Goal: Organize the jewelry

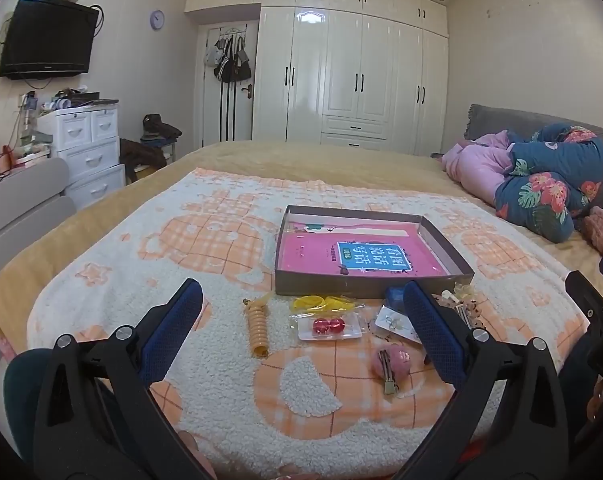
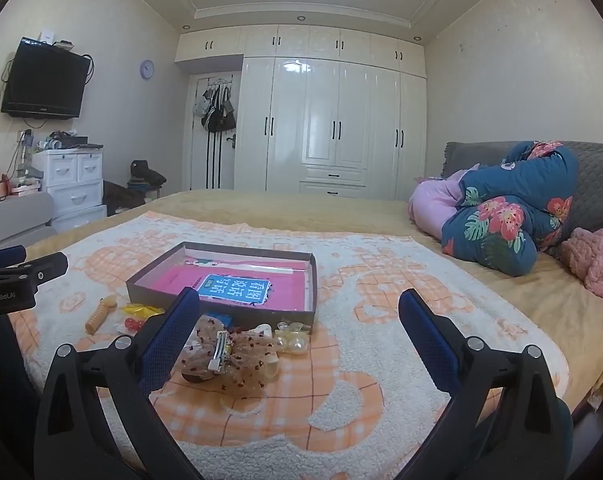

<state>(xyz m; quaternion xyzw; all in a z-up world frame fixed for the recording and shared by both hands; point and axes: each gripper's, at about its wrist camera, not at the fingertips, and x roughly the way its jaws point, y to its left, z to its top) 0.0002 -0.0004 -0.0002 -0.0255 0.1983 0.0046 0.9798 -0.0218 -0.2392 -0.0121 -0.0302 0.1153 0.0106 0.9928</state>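
Note:
A shallow grey box (image 1: 321,290) (image 2: 221,314) with a pink book inside lies on a white and orange blanket. In front of it lie an orange spiral hair tie (image 1: 258,328) (image 2: 98,315), yellow clips in a bag (image 1: 321,303), red earrings on a card (image 1: 327,326), a pink hair clip (image 1: 391,362), a small earring packet (image 1: 395,322), a sheer bow clip (image 2: 229,360) and pearl pieces (image 2: 291,338). My left gripper (image 1: 301,300) is open and empty above these items. My right gripper (image 2: 299,308) is open and empty, its left finger beside the bow clip.
The blanket (image 1: 141,280) covers a bed with a tan cover. Folded floral and pink quilts (image 2: 501,220) lie at the right. A white wardrobe (image 1: 349,76), a wall TV (image 1: 45,40) and white drawers (image 1: 87,148) stand beyond the bed.

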